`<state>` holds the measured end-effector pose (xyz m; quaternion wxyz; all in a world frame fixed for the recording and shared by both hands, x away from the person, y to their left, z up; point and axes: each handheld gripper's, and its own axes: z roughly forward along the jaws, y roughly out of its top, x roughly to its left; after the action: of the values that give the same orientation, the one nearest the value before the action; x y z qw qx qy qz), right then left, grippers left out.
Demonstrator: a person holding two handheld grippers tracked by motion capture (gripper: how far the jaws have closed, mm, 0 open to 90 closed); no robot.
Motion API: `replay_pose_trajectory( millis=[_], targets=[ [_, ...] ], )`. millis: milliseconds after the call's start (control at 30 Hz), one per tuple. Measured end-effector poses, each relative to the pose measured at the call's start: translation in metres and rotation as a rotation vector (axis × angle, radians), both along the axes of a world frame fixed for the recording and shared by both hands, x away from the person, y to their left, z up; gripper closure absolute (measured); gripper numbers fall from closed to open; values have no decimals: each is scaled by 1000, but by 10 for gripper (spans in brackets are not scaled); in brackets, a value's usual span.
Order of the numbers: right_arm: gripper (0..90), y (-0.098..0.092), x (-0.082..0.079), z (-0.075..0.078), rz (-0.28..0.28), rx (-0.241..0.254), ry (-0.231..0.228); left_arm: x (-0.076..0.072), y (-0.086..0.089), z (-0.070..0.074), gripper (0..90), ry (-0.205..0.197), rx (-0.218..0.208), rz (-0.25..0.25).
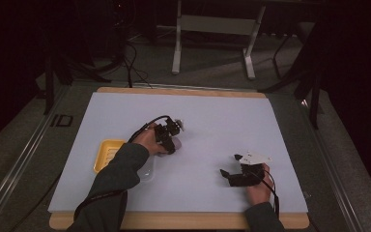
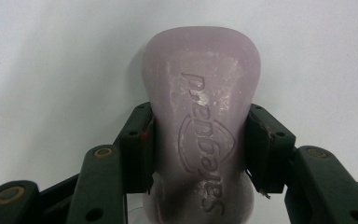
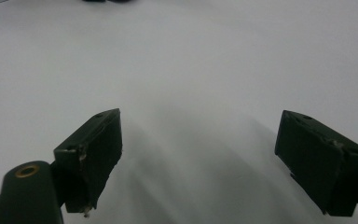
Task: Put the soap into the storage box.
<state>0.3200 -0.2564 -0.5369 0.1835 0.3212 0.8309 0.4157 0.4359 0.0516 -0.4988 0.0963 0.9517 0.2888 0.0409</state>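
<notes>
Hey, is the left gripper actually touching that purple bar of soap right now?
Touching. In the left gripper view, both pads of the left gripper press against the sides of the soap bar, no gap showing.

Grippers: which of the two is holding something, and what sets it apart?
The left gripper, clamped on the sides of a pale purple soap bar. The right gripper stands open over bare white table.
</notes>
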Motion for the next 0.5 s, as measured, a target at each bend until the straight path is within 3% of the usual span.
replay_pose_trajectory(
  millis=[267, 500],
  targets=[
    [144, 0, 0, 0, 0, -1, 0, -1, -1, 1, 498, -7, 13, -4],
    [144, 0, 0, 0, -1, 0, -1, -2, 2, 7, 498, -11, -8, 5]
  ],
)
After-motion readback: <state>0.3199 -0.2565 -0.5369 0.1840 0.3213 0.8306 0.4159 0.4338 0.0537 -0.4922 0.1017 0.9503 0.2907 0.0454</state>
